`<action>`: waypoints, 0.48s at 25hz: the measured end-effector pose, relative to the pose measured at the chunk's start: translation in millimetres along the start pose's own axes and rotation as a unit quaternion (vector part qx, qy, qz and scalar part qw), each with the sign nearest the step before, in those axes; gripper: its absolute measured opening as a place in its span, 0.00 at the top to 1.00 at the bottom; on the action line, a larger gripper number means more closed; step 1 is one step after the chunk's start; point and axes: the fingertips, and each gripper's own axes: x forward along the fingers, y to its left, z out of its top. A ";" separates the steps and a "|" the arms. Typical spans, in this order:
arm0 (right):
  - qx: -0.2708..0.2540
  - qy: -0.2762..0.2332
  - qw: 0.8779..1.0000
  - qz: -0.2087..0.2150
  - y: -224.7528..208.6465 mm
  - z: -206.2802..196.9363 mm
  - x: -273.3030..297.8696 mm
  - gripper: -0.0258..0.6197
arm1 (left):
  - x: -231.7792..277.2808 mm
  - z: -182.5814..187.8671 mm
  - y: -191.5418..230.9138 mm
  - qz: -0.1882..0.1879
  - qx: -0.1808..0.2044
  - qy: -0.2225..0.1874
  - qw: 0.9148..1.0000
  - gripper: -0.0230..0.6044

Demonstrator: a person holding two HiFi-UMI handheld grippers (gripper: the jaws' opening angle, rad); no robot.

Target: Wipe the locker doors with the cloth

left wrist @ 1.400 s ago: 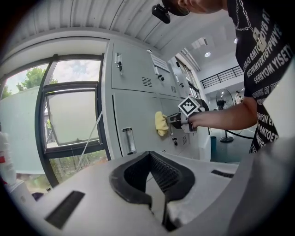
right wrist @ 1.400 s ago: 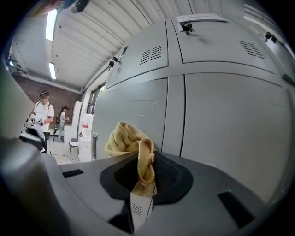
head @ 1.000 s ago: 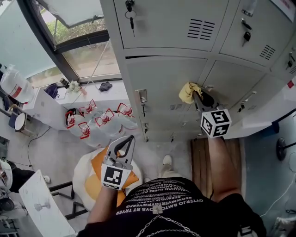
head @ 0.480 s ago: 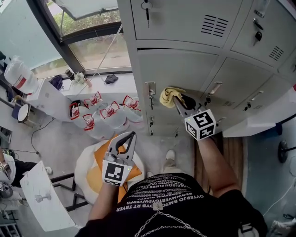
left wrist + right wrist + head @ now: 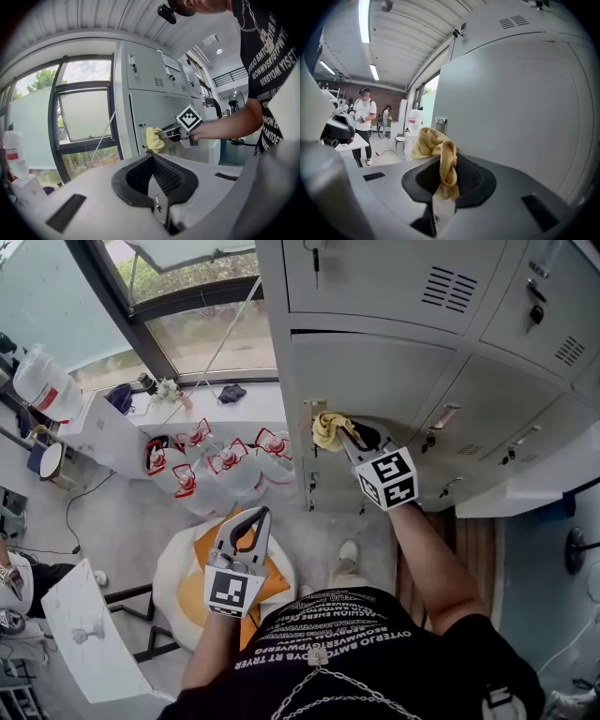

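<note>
A bank of grey locker doors (image 5: 394, 371) fills the upper right of the head view. My right gripper (image 5: 342, 435) is shut on a yellow cloth (image 5: 328, 430), which presses against the left edge of a lower door beside its latch (image 5: 312, 418). The right gripper view shows the cloth (image 5: 436, 150) bunched between the jaws, with the door (image 5: 511, 108) close on the right. My left gripper (image 5: 255, 517) hangs low by my waist, jaws shut on nothing. From the left gripper view the cloth (image 5: 153, 138) and the right gripper's marker cube (image 5: 189, 118) appear against the lockers (image 5: 154, 93).
Several water bottles (image 5: 211, 470) with red labels stand on the floor left of the lockers. An orange-and-white cushion seat (image 5: 192, 582) lies below my left gripper. A large window (image 5: 187, 296) is at the upper left. People stand far off (image 5: 365, 117).
My right gripper has slid the cloth leftward across the lower door, from its right part to its left edge by the latch. The left gripper has stayed put.
</note>
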 end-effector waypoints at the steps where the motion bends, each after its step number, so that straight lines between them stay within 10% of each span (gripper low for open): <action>1: 0.003 0.001 1.000 -0.005 -3.8 -2.0 -0.6 0.87 | 0.4 -0.4 0.1 -0.001 0.001 0.000 1.000 0.96; 12: 0.011 0.012 0.998 -0.054 -58.1 -19.9 -38.0 0.87 | 38.7 17.9 -16.6 -0.037 0.011 -0.016 0.999 0.96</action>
